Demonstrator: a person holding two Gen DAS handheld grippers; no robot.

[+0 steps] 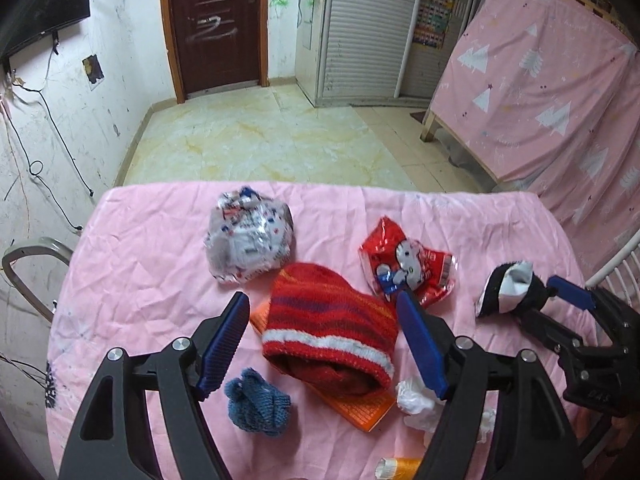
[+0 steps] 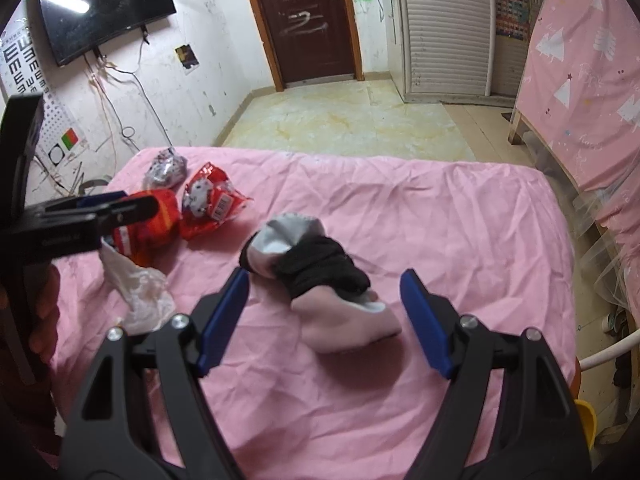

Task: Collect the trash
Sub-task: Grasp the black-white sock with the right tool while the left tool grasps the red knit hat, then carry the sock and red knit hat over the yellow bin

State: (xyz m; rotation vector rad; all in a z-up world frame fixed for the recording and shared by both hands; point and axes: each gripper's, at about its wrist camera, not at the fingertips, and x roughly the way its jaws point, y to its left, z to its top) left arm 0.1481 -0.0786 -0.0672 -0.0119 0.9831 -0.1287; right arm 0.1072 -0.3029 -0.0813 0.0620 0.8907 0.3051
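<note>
Both grippers spread wide, nothing pinched. Left gripper (image 1: pixel 324 344) hangs over the red striped knit hat (image 1: pixel 332 332) near the table's near edge; hat sits betw the blue pads, not touched. Right gripper (image 2: pixel 324 320) hangs over a black/grey/pink sock bundle (image 2: pixel 316 276) mid-table, pads clear of it.

Hidden/cut off: orange flat item (image 1: pixel 360 410) mostly under the hat, surface pattern unreadable. Crumpled white plastic bag (image 1: pixel 416 396) partly behind left gripper's finger. Orange thread spool (image 1: pixel 400 468) cut by frame bottom. Left gripper body blocks part of the hat in the right wrist view.

Trash on the pink table cloth (image 1: pixel 152 240): red cat-cartoon snack wrapper (image 1: pixel 408 268) w/ barcode label, digits too small to read; clear printed wrapper (image 1: pixel 248 236) toward far edge, print illegible. Blue knit ball (image 1: pixel 256 404) at near-left.

Wall: eye chart (image 2: pixel 24 64) w/ rows of "E" shapes; TV (image 2: pixel 104 4) beside it. Scrawl on the door (image 2: pixel 300 20), unreadable.
</note>
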